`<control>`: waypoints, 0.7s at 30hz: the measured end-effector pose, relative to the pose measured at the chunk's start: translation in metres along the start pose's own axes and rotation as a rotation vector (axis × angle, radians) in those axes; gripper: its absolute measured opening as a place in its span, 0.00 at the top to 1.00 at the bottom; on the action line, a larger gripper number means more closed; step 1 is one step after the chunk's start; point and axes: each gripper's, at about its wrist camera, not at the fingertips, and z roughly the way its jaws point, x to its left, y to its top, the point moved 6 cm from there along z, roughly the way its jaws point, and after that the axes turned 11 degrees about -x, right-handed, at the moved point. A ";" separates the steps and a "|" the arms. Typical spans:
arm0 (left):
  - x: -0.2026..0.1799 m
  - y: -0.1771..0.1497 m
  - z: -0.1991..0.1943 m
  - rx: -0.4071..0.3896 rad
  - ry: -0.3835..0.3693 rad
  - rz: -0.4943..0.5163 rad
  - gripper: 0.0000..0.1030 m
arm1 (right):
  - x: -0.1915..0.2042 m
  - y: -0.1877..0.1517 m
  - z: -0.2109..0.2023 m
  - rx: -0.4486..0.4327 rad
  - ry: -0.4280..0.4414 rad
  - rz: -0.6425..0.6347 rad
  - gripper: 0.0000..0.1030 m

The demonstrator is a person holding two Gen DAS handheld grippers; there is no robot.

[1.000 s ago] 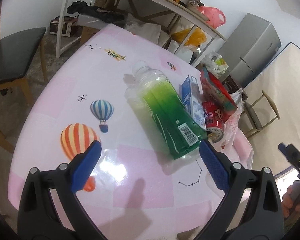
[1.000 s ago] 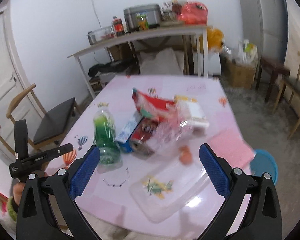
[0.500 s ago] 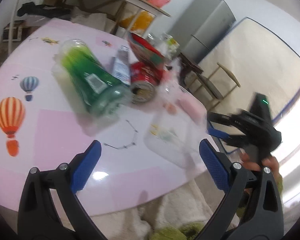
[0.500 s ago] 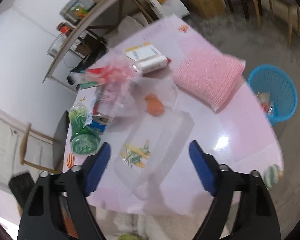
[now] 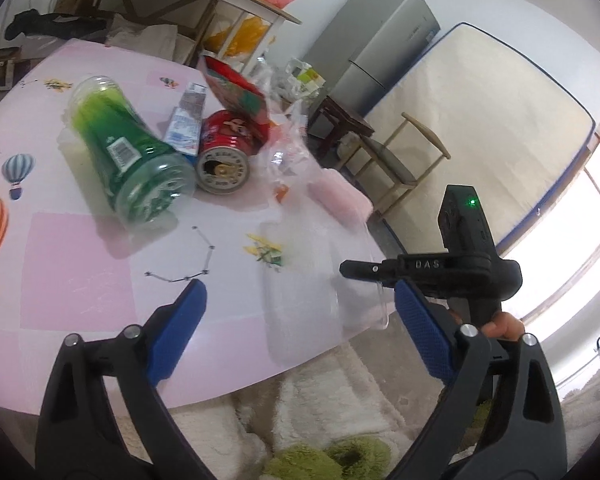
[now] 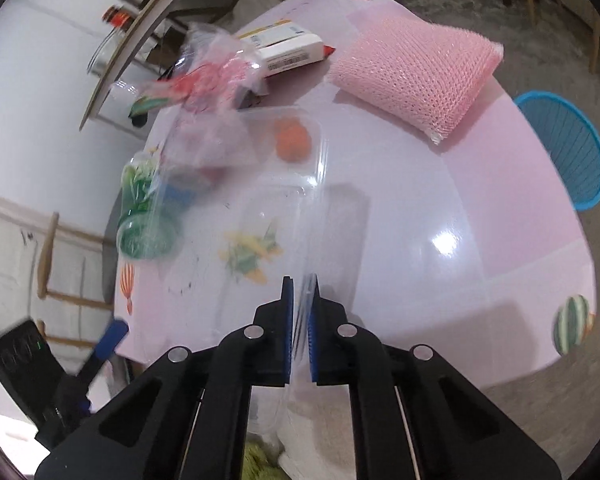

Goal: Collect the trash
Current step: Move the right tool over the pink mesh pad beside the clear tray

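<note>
A clear plastic clamshell container (image 6: 284,208) lies open on the pink table (image 6: 480,208), holding an orange piece (image 6: 293,144). My right gripper (image 6: 300,292) is shut on the container's near edge. In the left wrist view the container (image 5: 320,276) sits at the table's front edge with the right gripper (image 5: 360,270) at its rim. My left gripper (image 5: 300,308) is open and empty above the table's front edge. A green bottle (image 5: 128,156), a red can (image 5: 226,156), a blue carton (image 5: 186,124) and a red snack bag (image 5: 240,92) lie behind.
A blue waste basket (image 6: 568,148) stands on the floor right of the table. A pink mesh pad (image 6: 416,72), a white packet (image 6: 288,48) and a crumpled clear bag (image 6: 216,92) lie on the table. Chairs (image 5: 396,160) and a fridge (image 5: 372,52) stand beyond.
My right gripper has come down to the table's front edge and closed on the clear container's rim. My left gripper has swung right and stays open.
</note>
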 end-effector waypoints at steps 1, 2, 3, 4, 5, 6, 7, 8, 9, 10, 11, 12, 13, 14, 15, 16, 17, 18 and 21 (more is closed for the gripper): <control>-0.002 -0.001 0.003 0.006 -0.008 0.000 0.14 | 0.004 -0.001 -0.001 0.005 0.001 -0.020 0.94; -0.003 -0.002 0.006 0.017 -0.018 -0.002 0.16 | 0.008 -0.003 -0.002 0.010 0.002 -0.042 0.94; -0.005 -0.004 0.008 0.028 -0.022 -0.002 0.17 | 0.014 -0.005 -0.002 0.013 0.003 -0.071 0.94; -0.005 -0.006 0.010 0.036 -0.020 -0.002 0.19 | 0.020 -0.006 -0.001 0.014 0.006 -0.097 0.94; -0.005 -0.008 0.013 0.046 -0.016 -0.002 0.21 | 0.023 -0.008 -0.002 0.015 0.008 -0.106 0.94; -0.004 -0.011 0.016 0.057 -0.007 -0.006 0.23 | 0.026 -0.009 -0.001 0.018 0.015 -0.118 0.94; -0.003 -0.013 0.018 0.066 0.004 -0.010 0.26 | 0.029 -0.010 -0.001 0.021 0.021 -0.129 0.94; 0.001 -0.016 0.021 0.078 0.019 -0.020 0.29 | 0.031 -0.011 0.001 0.022 0.024 -0.136 0.94; 0.003 -0.017 0.023 0.084 0.025 -0.029 0.31 | 0.030 -0.013 0.001 0.025 0.028 -0.137 0.93; 0.006 -0.018 0.025 0.092 0.032 -0.042 0.33 | 0.031 -0.014 0.003 0.033 0.037 -0.139 0.92; 0.008 -0.019 0.027 0.099 0.033 -0.051 0.33 | 0.030 -0.012 0.005 0.040 0.046 -0.136 0.87; 0.010 -0.020 0.028 0.102 0.037 -0.056 0.34 | 0.030 -0.012 0.005 0.048 0.064 -0.127 0.81; 0.012 -0.020 0.029 0.102 0.042 -0.056 0.36 | 0.031 -0.013 0.004 0.046 0.070 -0.125 0.66; 0.014 -0.020 0.030 0.103 0.049 -0.054 0.38 | 0.030 -0.011 0.000 0.032 0.075 -0.131 0.55; 0.016 -0.020 0.032 0.106 0.056 -0.053 0.39 | 0.030 -0.010 -0.003 0.020 0.073 -0.138 0.53; 0.017 -0.021 0.033 0.110 0.062 -0.052 0.41 | 0.030 -0.006 -0.010 -0.004 0.074 -0.150 0.50; 0.019 -0.021 0.035 0.118 0.068 -0.051 0.43 | 0.028 -0.001 -0.016 -0.026 0.077 -0.158 0.45; 0.019 -0.022 0.036 0.122 0.072 -0.048 0.44 | 0.027 0.004 -0.021 -0.044 0.077 -0.166 0.42; 0.020 -0.024 0.040 0.144 0.090 -0.028 0.48 | 0.013 0.031 -0.042 -0.139 0.020 -0.214 0.33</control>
